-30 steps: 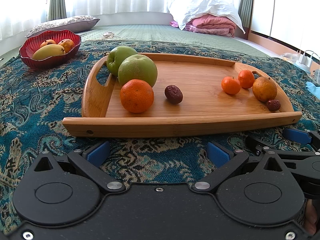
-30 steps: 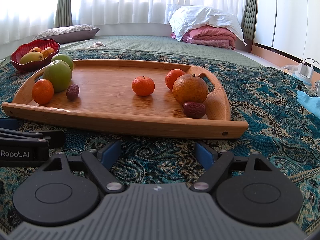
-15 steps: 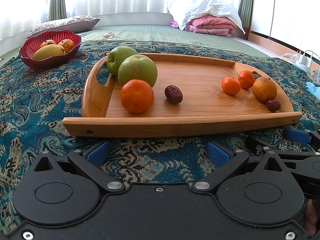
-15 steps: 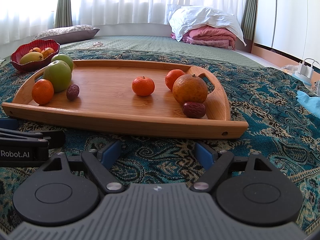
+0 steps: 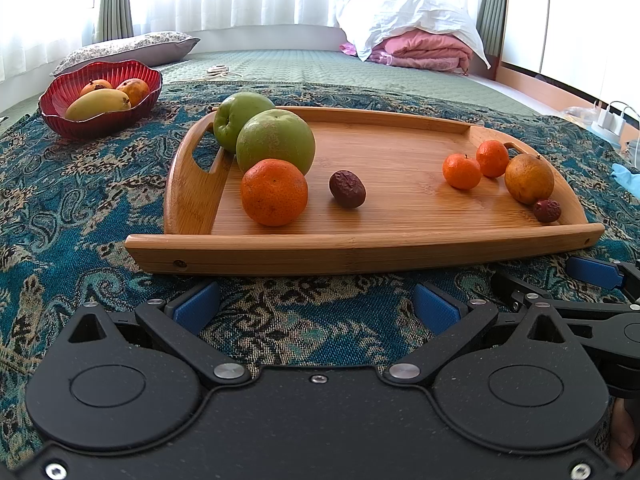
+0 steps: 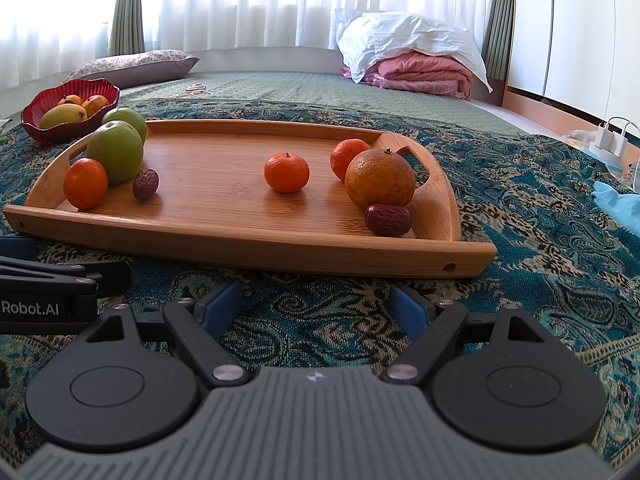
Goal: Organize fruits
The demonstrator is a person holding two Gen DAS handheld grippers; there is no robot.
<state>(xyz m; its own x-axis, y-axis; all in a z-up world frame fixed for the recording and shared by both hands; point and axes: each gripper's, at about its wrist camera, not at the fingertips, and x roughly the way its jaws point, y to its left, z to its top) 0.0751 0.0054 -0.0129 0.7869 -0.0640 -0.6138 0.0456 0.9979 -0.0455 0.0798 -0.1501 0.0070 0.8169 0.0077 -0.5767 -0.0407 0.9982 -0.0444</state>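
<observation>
A wooden tray (image 5: 360, 256) (image 6: 248, 244) lies on the patterned cloth in front of both grippers. At its left end sit two green fruits (image 5: 276, 146) (image 6: 115, 152), an orange (image 5: 274, 192) (image 6: 85, 183) and a brown date (image 5: 347, 189) (image 6: 145, 184). At its right end are two small tangerines (image 5: 461, 171) (image 6: 286, 172), a dull orange fruit (image 5: 529, 178) (image 6: 380, 178) and a red date (image 5: 547, 211) (image 6: 388, 220). My left gripper (image 5: 316, 308) and my right gripper (image 6: 316, 304) both stand open and empty, just short of the tray's near edge.
A red bowl (image 5: 100, 122) (image 6: 70, 130) with a mango and other fruit stands at the far left on the cloth. A pillow (image 5: 128, 48) and folded bedding (image 5: 416, 40) lie further back. A charger (image 6: 610, 140) and a blue cloth (image 6: 618, 204) are at the right.
</observation>
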